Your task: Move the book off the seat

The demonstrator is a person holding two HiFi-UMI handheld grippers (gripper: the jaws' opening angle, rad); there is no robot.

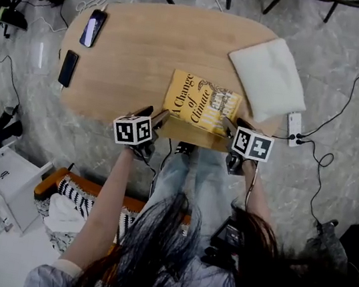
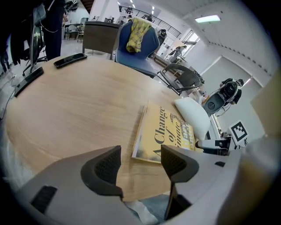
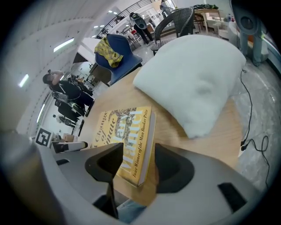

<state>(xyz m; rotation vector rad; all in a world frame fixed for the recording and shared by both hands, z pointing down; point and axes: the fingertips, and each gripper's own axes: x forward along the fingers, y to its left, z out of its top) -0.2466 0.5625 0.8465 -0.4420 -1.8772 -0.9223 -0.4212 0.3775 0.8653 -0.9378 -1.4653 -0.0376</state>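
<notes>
A yellow book titled "A Change of Climate" lies flat near the front edge of the oval wooden table. My left gripper is at the book's near left corner. In the left gripper view this gripper is open, with the book just beyond its right jaw. My right gripper is at the near right corner. The right gripper view shows that gripper open, its jaws straddling a corner of the book, with bare wood showing beside the spine.
A white cushion lies right of the book, almost touching it. Two dark phones lie at the table's left end. A white power strip with cables sits by the right edge. A blue chair stands beyond the table.
</notes>
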